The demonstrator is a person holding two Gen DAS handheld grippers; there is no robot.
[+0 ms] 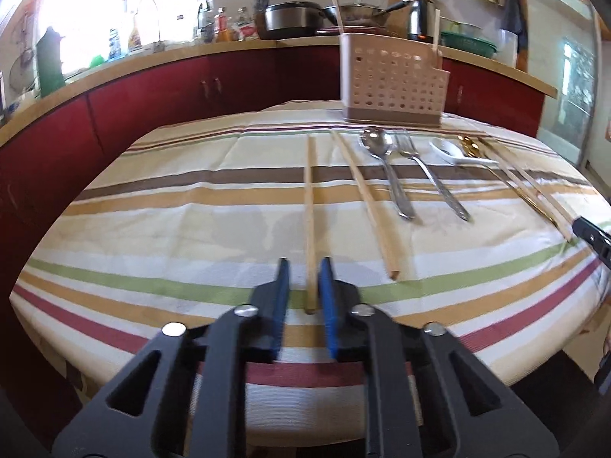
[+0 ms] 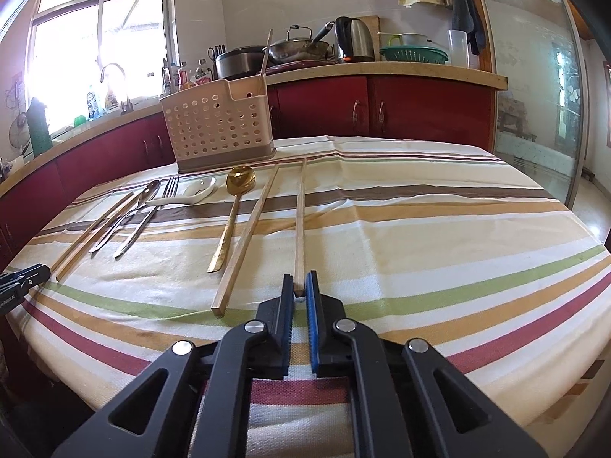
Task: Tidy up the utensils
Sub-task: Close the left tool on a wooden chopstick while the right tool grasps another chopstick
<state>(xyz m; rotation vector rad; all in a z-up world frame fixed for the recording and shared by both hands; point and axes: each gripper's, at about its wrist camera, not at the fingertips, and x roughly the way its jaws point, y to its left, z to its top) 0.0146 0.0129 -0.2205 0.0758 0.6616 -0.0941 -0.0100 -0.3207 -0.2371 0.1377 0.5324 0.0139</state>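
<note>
Left view: right gripper (image 1: 594, 238) cut off by the right edge, jaws out of sight. Far-right chopsticks (image 1: 534, 191) blurred, ends run behind it. Right view: left gripper (image 2: 23, 278) clipped at the left edge, grip unreadable. Caddy (image 2: 217, 126) hides chopstick (image 2: 264, 61) bottom; counter bottles (image 2: 183, 74) too small, perhaps condiments.

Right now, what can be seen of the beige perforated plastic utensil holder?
The beige perforated plastic utensil holder stands upright at the far edge of the striped tablecloth. Its walls have rows of round holes and its base is a darker band. Its top rim is stepped. Two wooden chopsticks stand in it, leaning. Neither tongs touch it.
</note>
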